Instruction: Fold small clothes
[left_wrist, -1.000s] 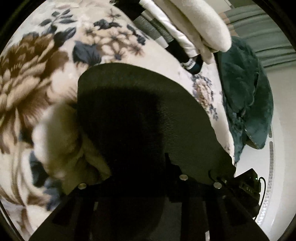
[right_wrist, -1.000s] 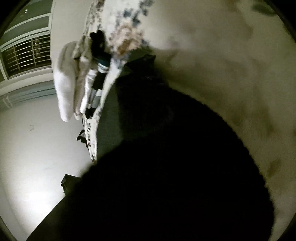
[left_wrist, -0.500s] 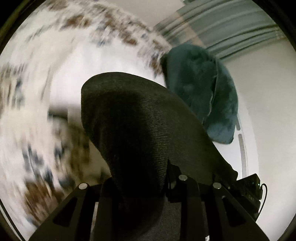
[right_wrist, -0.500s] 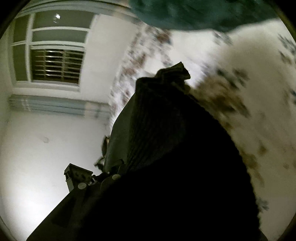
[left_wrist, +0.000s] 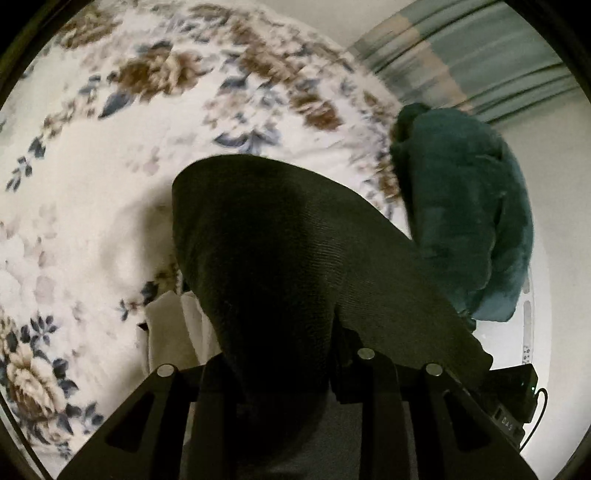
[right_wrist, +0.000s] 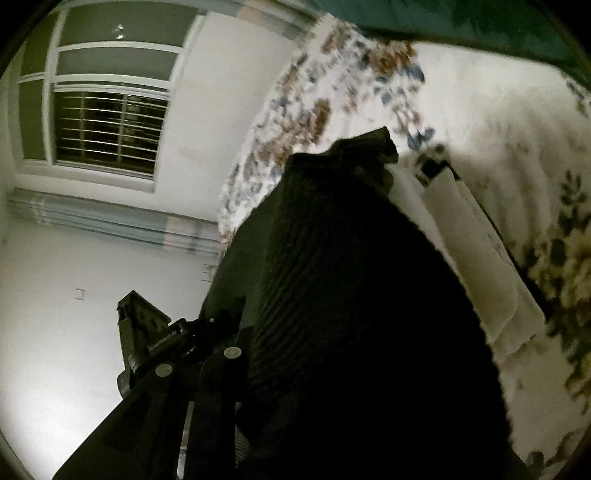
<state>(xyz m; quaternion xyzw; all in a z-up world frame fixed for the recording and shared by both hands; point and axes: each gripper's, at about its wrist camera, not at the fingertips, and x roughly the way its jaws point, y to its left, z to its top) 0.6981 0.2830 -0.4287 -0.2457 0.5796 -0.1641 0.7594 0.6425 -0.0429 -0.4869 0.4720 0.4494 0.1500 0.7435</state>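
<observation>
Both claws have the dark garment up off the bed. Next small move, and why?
Probably carry it over the bare patch of floral bedspread and lower it flat. The dark garment hangs bunched from the left claw and right claw, covering both views, and the folded white pile sits close beside it.

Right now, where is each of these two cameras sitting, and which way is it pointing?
Left wrist: sits on the left tool, looking down along it at the dark garment it grips, the floral bedspread and a teal blanket.
Right wrist: sits on the right tool, facing the same dark garment, a barred window and white folded clothes.
Shared: garment, bedspread, teal blanket; no hand shows.
</observation>
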